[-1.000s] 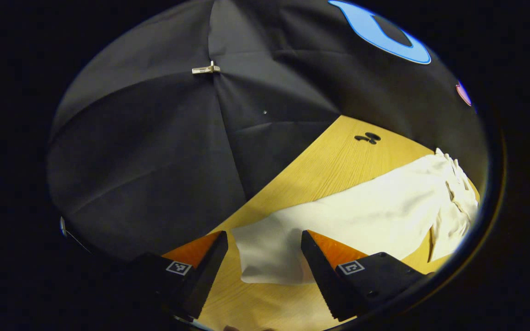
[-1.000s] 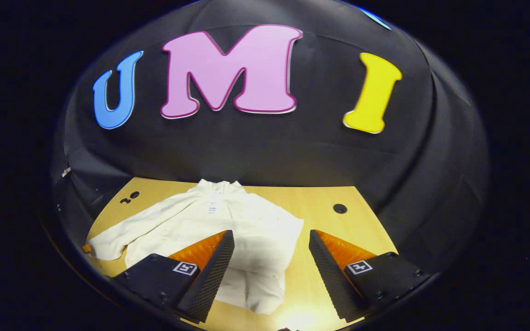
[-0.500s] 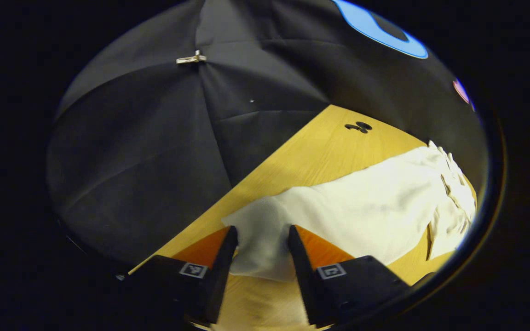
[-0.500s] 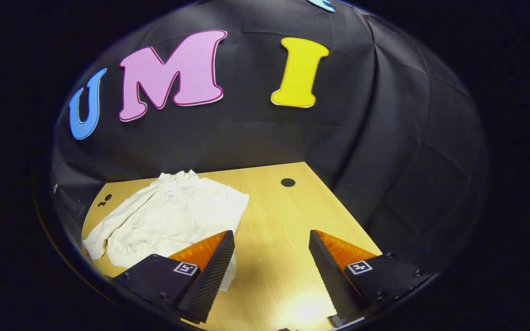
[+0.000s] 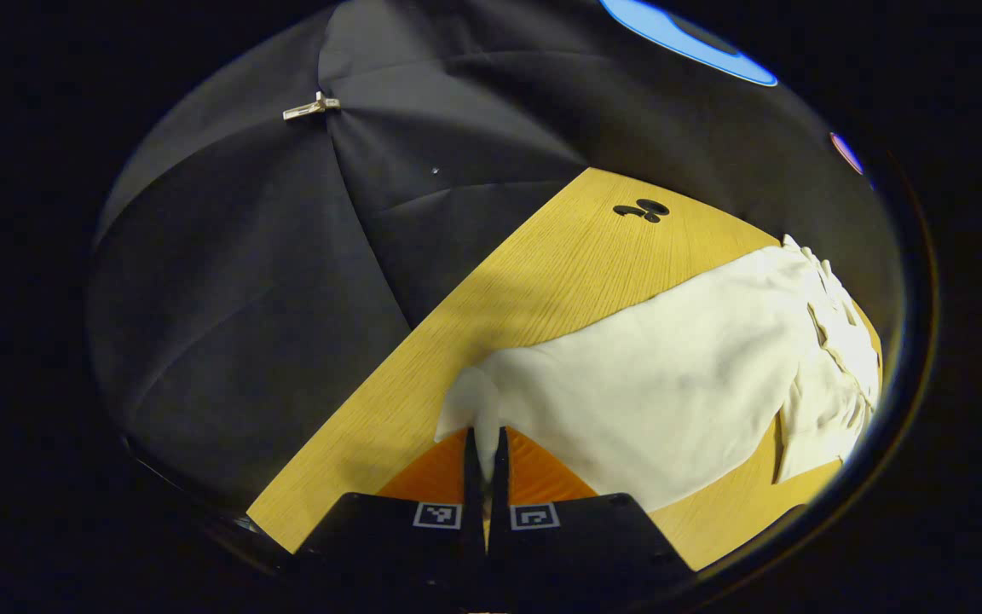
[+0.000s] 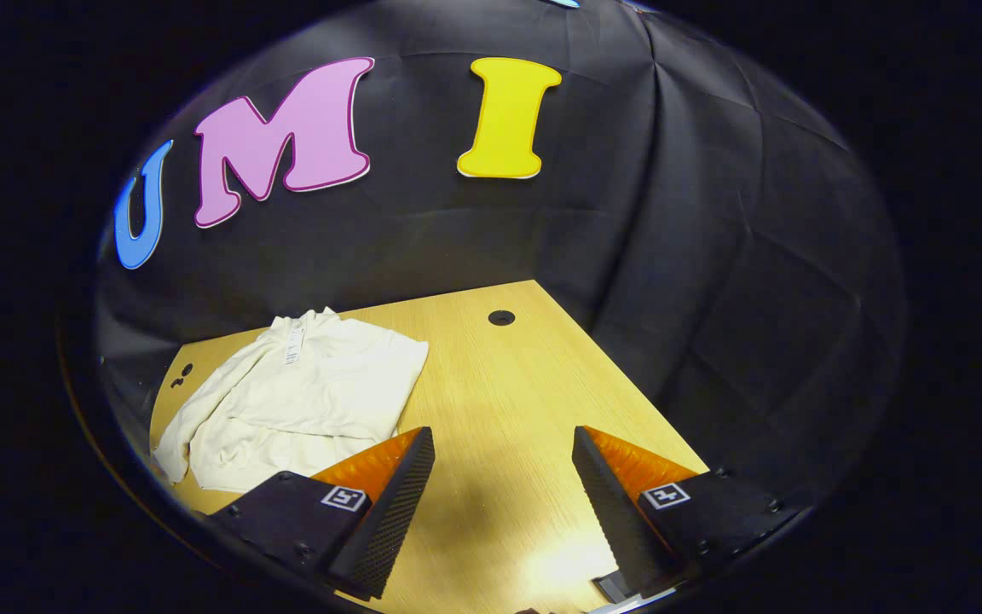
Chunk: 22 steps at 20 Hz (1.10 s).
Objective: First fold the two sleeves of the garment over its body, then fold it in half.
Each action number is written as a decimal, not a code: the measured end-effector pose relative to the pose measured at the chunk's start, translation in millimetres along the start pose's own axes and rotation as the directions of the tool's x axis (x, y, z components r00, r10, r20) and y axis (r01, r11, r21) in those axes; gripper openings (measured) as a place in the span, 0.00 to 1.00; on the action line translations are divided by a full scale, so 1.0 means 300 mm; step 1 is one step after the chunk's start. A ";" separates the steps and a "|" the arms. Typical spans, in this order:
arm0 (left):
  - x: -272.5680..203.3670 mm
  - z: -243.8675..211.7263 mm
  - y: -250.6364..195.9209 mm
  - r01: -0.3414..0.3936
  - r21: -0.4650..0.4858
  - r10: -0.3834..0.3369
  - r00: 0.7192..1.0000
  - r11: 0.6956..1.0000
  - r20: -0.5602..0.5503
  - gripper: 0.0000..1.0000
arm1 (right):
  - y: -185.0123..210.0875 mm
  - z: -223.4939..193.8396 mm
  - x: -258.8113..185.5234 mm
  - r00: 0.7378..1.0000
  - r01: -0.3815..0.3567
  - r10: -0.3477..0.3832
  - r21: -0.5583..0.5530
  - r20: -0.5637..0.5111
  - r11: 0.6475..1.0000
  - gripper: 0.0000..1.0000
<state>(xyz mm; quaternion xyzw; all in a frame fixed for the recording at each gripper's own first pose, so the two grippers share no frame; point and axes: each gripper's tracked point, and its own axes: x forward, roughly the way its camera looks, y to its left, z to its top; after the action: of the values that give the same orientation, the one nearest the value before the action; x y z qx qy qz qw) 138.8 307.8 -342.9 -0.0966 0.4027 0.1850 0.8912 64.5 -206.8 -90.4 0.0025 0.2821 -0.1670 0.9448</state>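
Fingers (image 5: 474, 443) of the left gripper (image 5: 484, 452) pinch the cream sweater's (image 5: 653, 384) sleeve cuff (image 5: 467, 408); right gripper (image 6: 504, 486) gapes wide above the desk (image 6: 508, 409). Best carried low across the body.

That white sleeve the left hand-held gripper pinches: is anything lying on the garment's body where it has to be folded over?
Nothing visible. The left hand-held gripper is shut on the sleeve, and the garment's body lies bare on the table.
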 end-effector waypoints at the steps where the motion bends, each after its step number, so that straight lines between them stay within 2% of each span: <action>1: -0.008 0.032 -0.007 0.002 -0.004 -0.002 1.000 1.000 0.016 0.06 | -0.007 0.003 0.003 1.000 0.001 -0.001 0.003 -0.001 1.000 1.00; 5: -0.050 0.200 -0.072 0.003 -0.007 -0.002 0.998 1.000 0.067 0.06 | -0.046 0.010 0.027 1.000 0.011 -0.011 0.016 0.005 1.000 1.00; 8: -0.088 0.346 -0.189 0.058 -0.021 -0.056 0.993 0.998 0.108 0.06 | -0.061 0.007 0.051 1.000 0.004 -0.004 0.022 -0.002 1.000 1.00; 9: -0.103 0.403 -0.234 0.076 -0.015 -0.073 0.989 0.997 0.130 0.02 | -0.067 0.006 0.058 1.000 0.003 -0.003 0.023 -0.004 1.000 1.00; 10: -0.118 0.457 -0.284 0.093 0.000 -0.092 0.984 0.996 0.155 0.06 | -0.072 0.005 0.067 1.000 0.002 -0.002 0.026 -0.005 1.000 1.00; 13: -0.170 0.599 -0.477 0.142 0.074 -0.155 0.965 0.987 0.213 0.06 | -0.091 -0.011 0.096 1.000 -0.006 0.006 0.024 -0.020 1.000 1.00; 18: -0.282 0.763 -0.857 0.217 0.194 -0.269 0.915 0.957 0.302 0.06 | -0.120 -0.034 0.160 0.998 -0.024 0.025 0.029 -0.050 0.999 1.00; 22: -0.375 0.814 -1.218 0.310 0.292 -0.400 0.853 0.905 0.334 0.06 | -0.118 -0.037 0.177 0.997 -0.046 0.048 0.047 -0.057 0.998 1.00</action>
<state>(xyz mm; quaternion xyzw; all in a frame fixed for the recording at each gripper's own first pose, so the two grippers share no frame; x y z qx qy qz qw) 386.0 24.3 -89.2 -0.0289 0.2126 -0.0159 0.9766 89.0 -256.0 -125.0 0.0358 0.3055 -0.1511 0.9395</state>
